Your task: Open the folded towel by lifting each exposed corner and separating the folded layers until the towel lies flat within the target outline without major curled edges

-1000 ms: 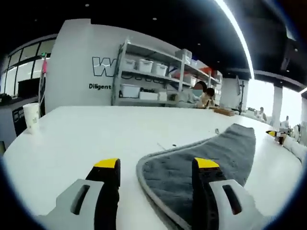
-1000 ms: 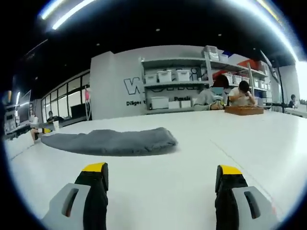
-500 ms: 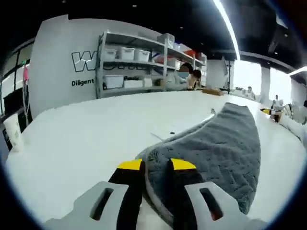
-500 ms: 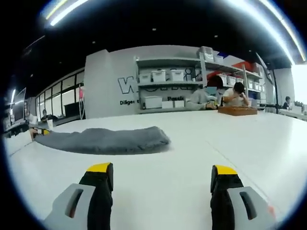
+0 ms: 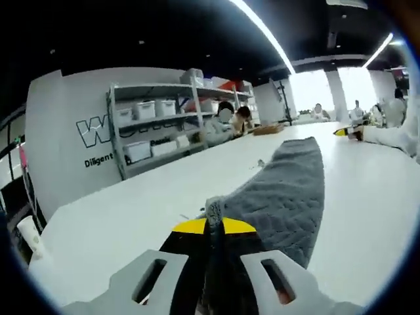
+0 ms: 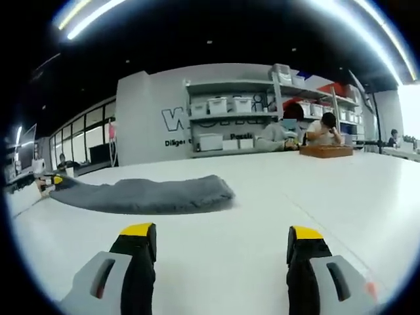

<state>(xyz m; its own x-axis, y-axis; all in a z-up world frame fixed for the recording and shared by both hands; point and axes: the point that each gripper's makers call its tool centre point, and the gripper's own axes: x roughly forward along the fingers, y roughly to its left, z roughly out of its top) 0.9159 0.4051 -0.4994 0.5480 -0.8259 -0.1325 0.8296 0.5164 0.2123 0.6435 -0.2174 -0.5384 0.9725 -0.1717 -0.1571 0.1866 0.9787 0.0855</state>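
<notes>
A grey quilted towel (image 5: 289,190) lies folded on the white table (image 5: 118,223) and stretches away to the right in the left gripper view. My left gripper (image 5: 213,226) is shut on its near corner, with the edge pinched between the yellow-tipped jaws. In the right gripper view the same towel (image 6: 147,193) lies as a long low roll at mid left. My right gripper (image 6: 220,233) stands open over bare table, well short of the towel. The left gripper (image 6: 49,182) peeks in at the towel's far left end.
A paper cup (image 5: 29,235) stands at the table's left edge. Shelving with white bins (image 6: 239,121) lines the far wall, and people sit at a far table (image 6: 308,131). The other gripper (image 5: 348,131) shows far right.
My left gripper has closed fully on the towel's corner and lifted it slightly; the left gripper view has swung. My right gripper has stayed open and nearly still.
</notes>
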